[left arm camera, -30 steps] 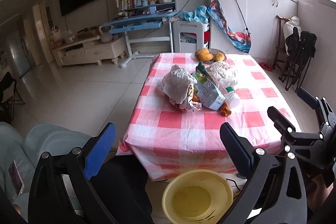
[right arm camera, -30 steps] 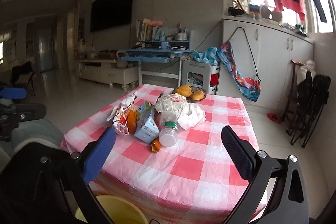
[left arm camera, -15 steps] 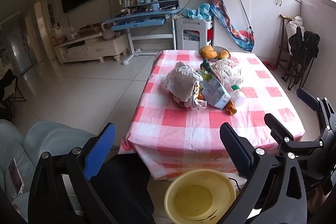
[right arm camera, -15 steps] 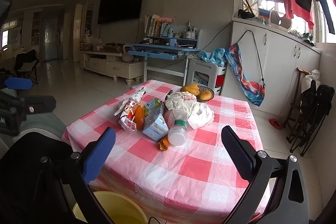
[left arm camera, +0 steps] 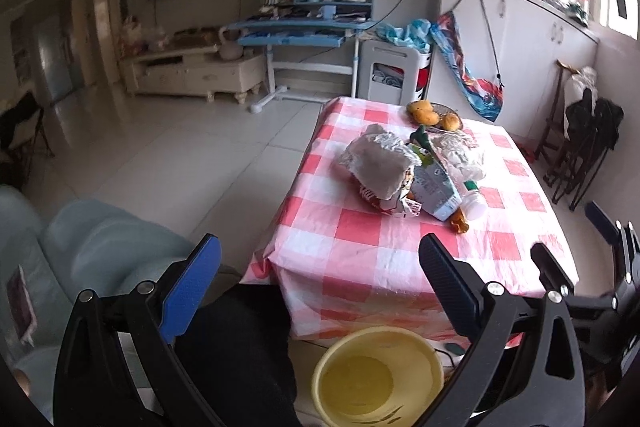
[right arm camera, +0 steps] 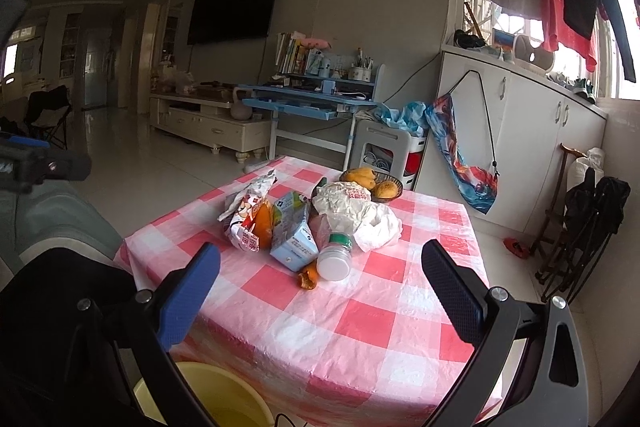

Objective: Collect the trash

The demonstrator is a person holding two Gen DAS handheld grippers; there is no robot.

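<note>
Rising and pulling back from earlier view, framing more of desk [right arm camera: 360, 311]. Both claws, left claw [left arm camera: 320, 259] and right claw [right arm camera: 320, 263], hanging wide apart, gripping nothing. Trash pile [right arm camera: 304, 223] sitting mid-desk, untouched; yellow bucket [left arm camera: 378, 373] waiting below near edge. Collecting not yet starting.

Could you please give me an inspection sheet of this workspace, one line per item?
Surface: table with pink checked cloth.
Job's things: snack bag, milk carton, white bottle, peel, crumpled plastic bag, all piled together; yellow bucket on the floor below.
Clutter: fruit basket.
Grippers: left gripper and right gripper open, empty.
Cables: one by the bucket.
Surroundings: TV, blue desk.
</note>
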